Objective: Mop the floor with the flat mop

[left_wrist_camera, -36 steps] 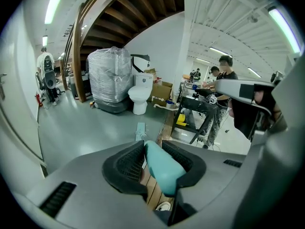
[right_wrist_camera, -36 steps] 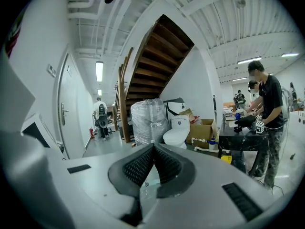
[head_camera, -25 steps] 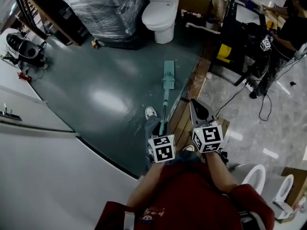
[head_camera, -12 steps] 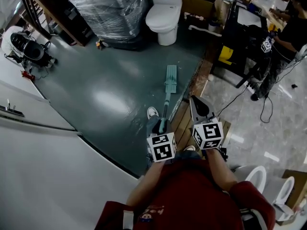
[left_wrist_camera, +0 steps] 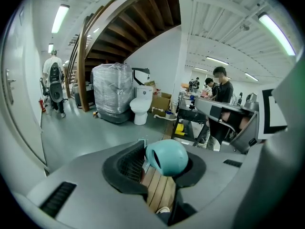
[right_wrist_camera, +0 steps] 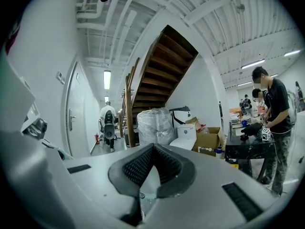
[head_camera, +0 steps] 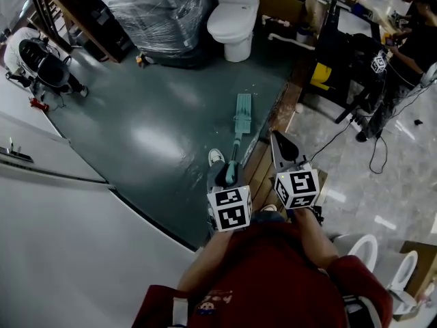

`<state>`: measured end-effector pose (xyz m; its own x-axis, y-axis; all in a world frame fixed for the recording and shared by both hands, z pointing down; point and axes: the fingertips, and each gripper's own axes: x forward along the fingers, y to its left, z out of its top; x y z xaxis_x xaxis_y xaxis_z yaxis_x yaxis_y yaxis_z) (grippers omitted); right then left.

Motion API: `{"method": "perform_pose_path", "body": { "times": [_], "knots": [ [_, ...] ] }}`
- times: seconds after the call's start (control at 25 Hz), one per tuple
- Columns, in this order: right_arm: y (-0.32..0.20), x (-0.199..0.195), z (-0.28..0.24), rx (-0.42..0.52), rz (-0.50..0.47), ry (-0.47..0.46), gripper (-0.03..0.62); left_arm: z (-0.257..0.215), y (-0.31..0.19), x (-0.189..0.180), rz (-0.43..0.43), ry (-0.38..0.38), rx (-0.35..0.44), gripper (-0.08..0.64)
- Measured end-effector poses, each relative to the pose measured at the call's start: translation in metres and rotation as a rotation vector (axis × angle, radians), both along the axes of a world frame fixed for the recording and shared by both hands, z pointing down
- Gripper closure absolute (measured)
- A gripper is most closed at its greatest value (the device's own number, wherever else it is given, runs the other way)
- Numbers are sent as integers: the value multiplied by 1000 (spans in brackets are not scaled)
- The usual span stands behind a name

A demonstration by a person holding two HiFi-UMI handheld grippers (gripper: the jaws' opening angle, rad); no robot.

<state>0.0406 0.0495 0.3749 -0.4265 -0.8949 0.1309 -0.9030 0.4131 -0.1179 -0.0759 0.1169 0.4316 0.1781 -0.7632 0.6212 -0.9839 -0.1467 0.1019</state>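
Presently, left gripper (left_wrist_camera: 160, 170) jaws tight on flat mop handle (left_wrist_camera: 167, 157), right gripper (right_wrist_camera: 153, 150) jaws together, empty.

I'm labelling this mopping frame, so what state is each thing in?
flat mop: head flat on the floor, handle end gripped.
left gripper: shut on the flat mop's handle end.
right gripper: shut, nothing between its jaws, apart from the mop.
toilet: lid down.
wrapped load: sealed in plastic film.

Head view steeply down, gripper views level, sharing toilet (head_camera: 233, 19)
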Motion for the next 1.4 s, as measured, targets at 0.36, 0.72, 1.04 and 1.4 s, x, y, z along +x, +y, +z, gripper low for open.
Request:
{"method": "perform_pose_path", "body": {
  "times": [0.36,0.72,1.04,1.4],
  "knots": [
    [-3,3,3,-6,0,2,575,-4,-5,0,-8,-1,12,433],
    [-7,3,14,-30,0,2,575,11,-7,3,-9,7,-24,433],
    [-15,-2,24,-49,5,9,575,16,-16,1,3,10,-21,431],
    [-24,-3,36,-77,9,11,575,36,-25,1,5,24,-72,428]
  ]
}}
